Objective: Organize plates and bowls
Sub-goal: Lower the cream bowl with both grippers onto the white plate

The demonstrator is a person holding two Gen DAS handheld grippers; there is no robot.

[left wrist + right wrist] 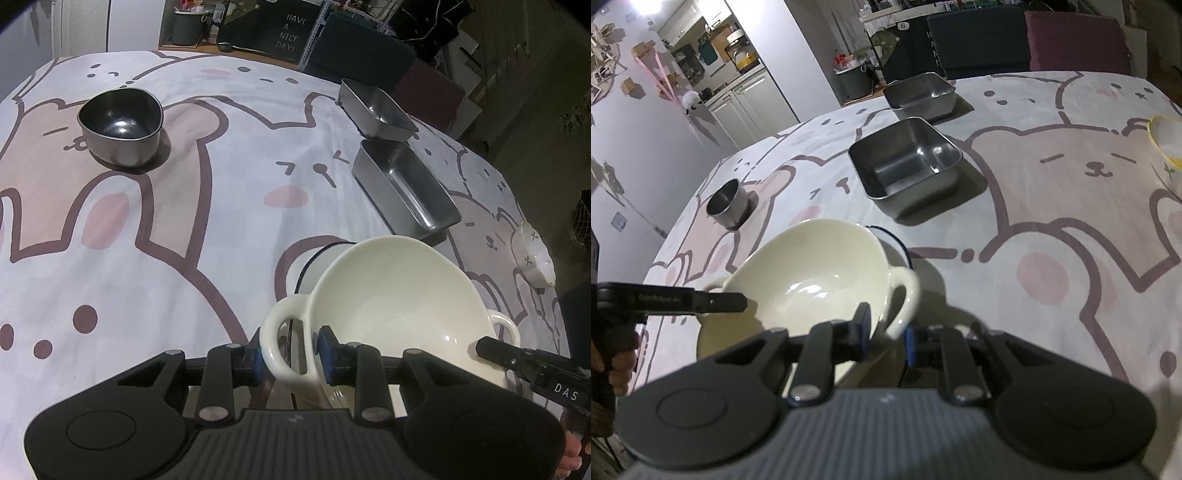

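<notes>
Both grippers on cream two-handled ceramic bowl (388, 306).
Left gripper (290, 356) jaws pinch one handle; right gripper (886, 334) jaws pinch the opposite handle, bowl tilted above the desk (184, 221).

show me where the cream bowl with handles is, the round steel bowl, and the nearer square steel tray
cream bowl (388, 295), left wrist view, on its inner wall.
round steel bowl (120, 118), left wrist view, on its inside bottom.
nearer square steel tray (905, 166), right wrist view, on its floor.

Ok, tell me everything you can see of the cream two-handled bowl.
The cream bowl looks like glazed ceramic, glossy and empty, with a loop handle on each side. It is tilted, raised off the rabbit-print cloth, over a white dish with a dark rim. The left claw straddles one handle; the right claw brackets the other handle and rim. Contact underneath is hidden.
</notes>
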